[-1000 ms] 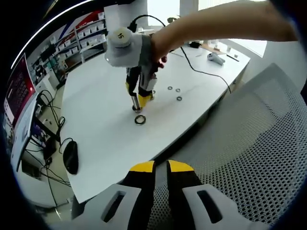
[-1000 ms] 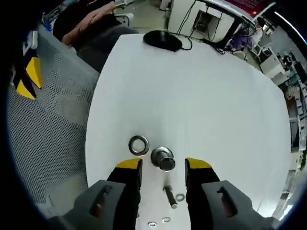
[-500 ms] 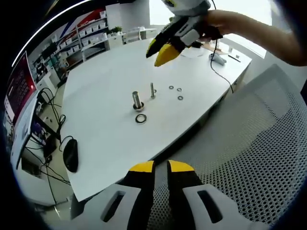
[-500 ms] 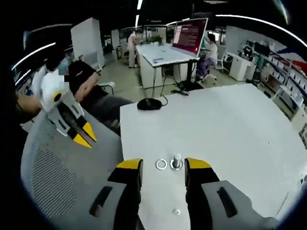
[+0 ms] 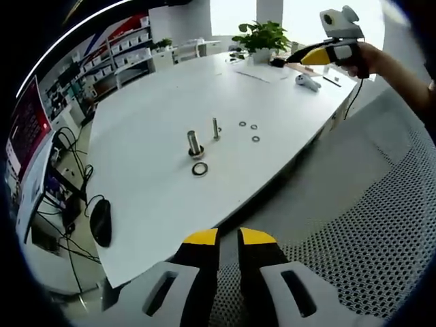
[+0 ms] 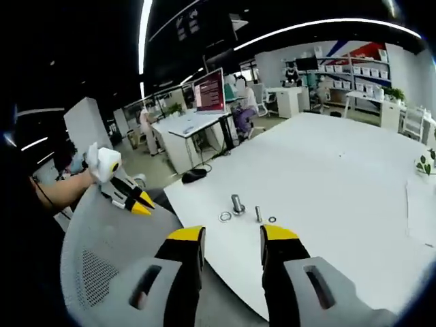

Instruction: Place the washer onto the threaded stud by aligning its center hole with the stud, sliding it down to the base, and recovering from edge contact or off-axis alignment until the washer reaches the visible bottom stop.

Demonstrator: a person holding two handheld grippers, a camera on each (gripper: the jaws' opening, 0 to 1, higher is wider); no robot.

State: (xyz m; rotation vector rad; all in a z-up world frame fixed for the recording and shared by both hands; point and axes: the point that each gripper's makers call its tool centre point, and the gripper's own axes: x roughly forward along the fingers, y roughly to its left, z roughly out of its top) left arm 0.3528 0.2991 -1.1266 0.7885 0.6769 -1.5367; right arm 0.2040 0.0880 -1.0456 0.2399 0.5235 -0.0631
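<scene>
A steel stud (image 5: 195, 144) stands upright on the white table (image 5: 150, 102), with a large washer (image 5: 199, 169) lying flat beside it. In the right gripper view the stud (image 6: 237, 204) and washer (image 6: 225, 216) sit far ahead, beyond my jaws. My right gripper (image 6: 232, 235) is open and holds nothing; in the left gripper view the right gripper (image 5: 320, 54) is up in the air at the top right, in a hand. My left gripper (image 5: 229, 238) is shut on nothing and hangs over a mesh chair; the left gripper (image 6: 133, 199) also appears at the left of the right gripper view.
A thin bolt (image 5: 216, 128) and three small washers (image 5: 253, 132) lie past the stud. A black mouse (image 5: 101, 223) rests near the table's left edge. A grey mesh chair (image 5: 368, 225) fills the near side. Desks, monitors and a potted plant (image 5: 262, 34) stand farther off.
My right gripper has lifted off the stud and pulled far back and up from the table, open and empty. The large washer still lies beside the stud. My left gripper has not moved.
</scene>
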